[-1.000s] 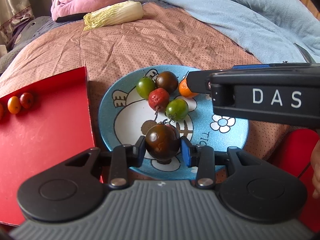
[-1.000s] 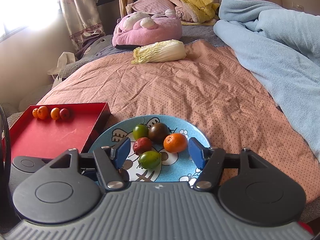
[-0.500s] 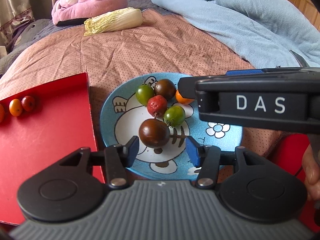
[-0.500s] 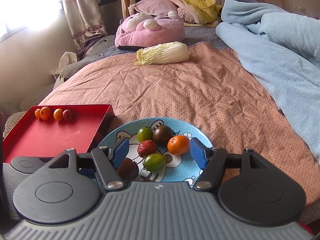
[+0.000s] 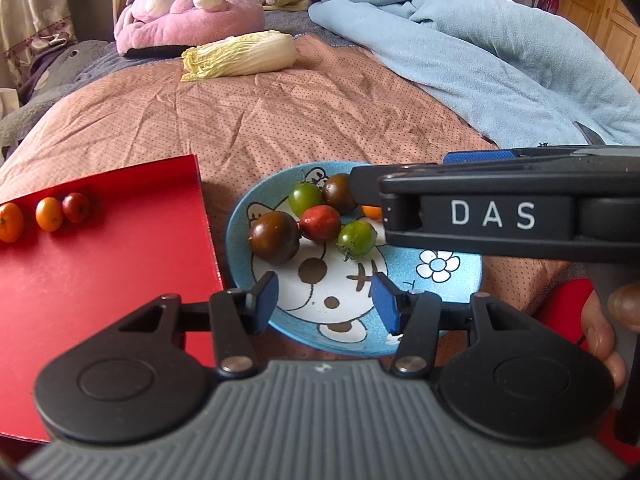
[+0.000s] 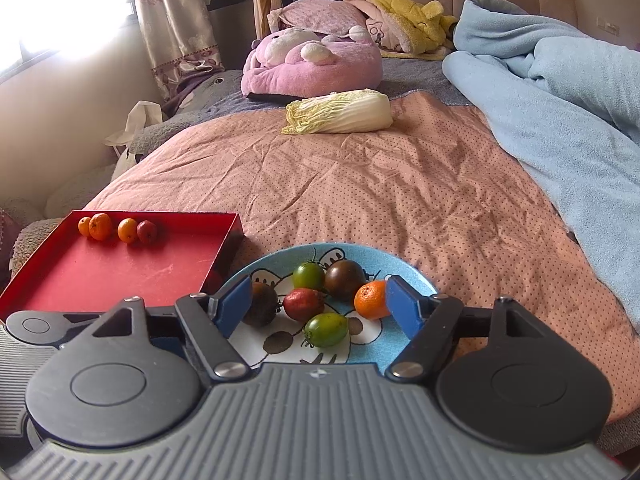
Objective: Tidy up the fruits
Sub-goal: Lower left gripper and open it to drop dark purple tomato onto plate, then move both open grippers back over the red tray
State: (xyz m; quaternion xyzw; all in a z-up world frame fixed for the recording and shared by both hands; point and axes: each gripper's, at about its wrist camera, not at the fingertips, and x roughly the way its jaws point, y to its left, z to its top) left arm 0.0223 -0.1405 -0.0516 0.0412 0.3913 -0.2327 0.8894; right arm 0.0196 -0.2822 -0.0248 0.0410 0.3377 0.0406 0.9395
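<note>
Now six fruits (image 6: 320,302) bunched on blue plate (image 5: 460,280), beside red tray (image 6: 120,276) with four more fruits (image 6: 120,229); left gripper (image 5: 325,303) apart, empty. Right gripper (image 6: 318,305) opening, nothing clamped.

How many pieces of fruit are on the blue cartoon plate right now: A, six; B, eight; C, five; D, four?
A: the blue plate holds six: two dark tomatoes, two green tomatoes, one red fruit and one small orange.
</note>
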